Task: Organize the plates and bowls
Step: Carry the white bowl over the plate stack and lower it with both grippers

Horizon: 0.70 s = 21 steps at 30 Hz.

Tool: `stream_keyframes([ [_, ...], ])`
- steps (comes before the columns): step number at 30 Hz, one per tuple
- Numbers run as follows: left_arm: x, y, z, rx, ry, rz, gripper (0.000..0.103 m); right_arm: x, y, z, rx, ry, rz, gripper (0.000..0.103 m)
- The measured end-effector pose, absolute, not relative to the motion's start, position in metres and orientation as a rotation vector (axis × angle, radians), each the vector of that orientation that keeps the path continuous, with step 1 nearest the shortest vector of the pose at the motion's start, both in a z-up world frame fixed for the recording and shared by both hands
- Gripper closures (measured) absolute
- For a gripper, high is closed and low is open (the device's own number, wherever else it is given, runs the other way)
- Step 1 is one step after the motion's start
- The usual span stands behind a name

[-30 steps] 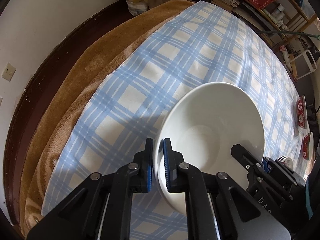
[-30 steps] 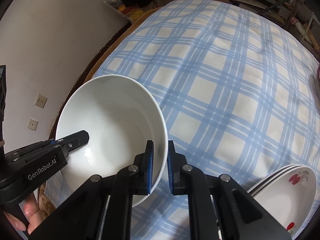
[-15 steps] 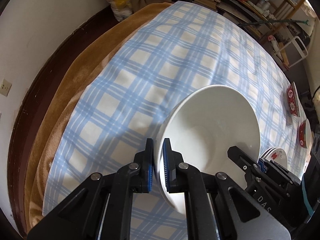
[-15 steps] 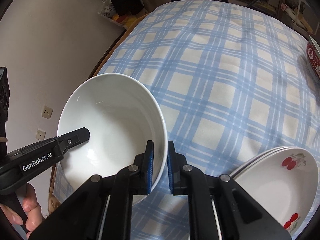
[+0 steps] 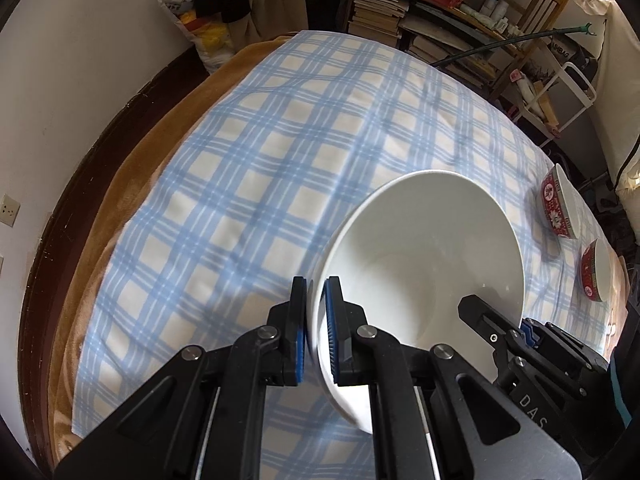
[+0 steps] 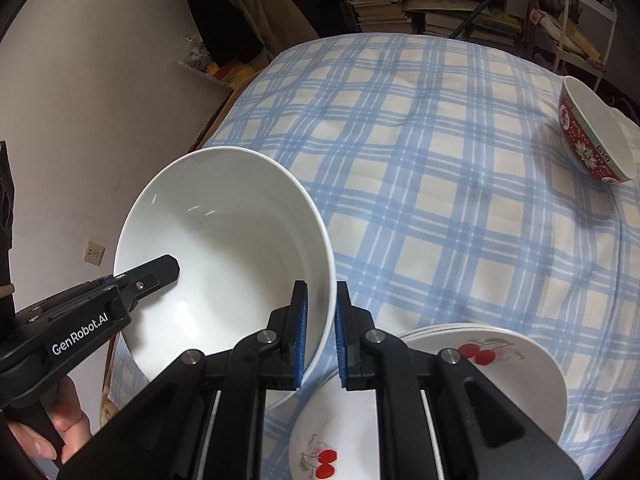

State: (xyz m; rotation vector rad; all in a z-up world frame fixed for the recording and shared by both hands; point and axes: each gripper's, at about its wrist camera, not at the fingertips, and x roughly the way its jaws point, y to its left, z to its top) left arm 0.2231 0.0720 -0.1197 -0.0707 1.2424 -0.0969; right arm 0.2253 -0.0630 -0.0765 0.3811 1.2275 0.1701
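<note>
- Grippers on both sides shared one load: the left gripper (image 5: 316,332) pinched the near-left rim of the white bowl (image 5: 420,264), and the right gripper (image 6: 318,336) pinched the opposite rim, one pad inside the wall and one outside on each.
- Both sets of jaws stood narrow, closed on the bowl's thin wall; a two-sided hold probably suited a large, smooth, deep bowl that could swing or slip from a single pinch.
- The bowl hung tilted above the near edge of the table, clear of the blue checked tablecloth (image 5: 304,152), its mouth turned partly toward the cameras.
- A stack of cherry-pattern plates (image 6: 500,360) sat at the near right edge of the table, just beside and below the bowl; I judged the bowl was being carried toward a resting place near it, though the target could not be told.
- Two red patterned bowls (image 5: 558,208) stood apart near the far right edge.
- A brown blanket (image 5: 132,184) showed under the cloth along the left edge.
- Beyond the far edge, a cluttered bookshelf (image 5: 400,4) and a white wall (image 6: 100,80) with a socket closed the room.
</note>
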Motion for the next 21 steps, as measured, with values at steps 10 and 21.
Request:
stream_keyframes([
  [10, 0.227, 0.049, -0.126, -0.071, 1.255, -0.109, 0.093, 0.228, -0.098, -0.075, 0.429, 1.195, 0.168, 0.088],
  [21, 0.239, 0.042, -0.15, -0.085, 1.252, -0.155, 0.092, 0.228, -0.105, -0.099, 0.445, 1.192, 0.156, 0.087],
])
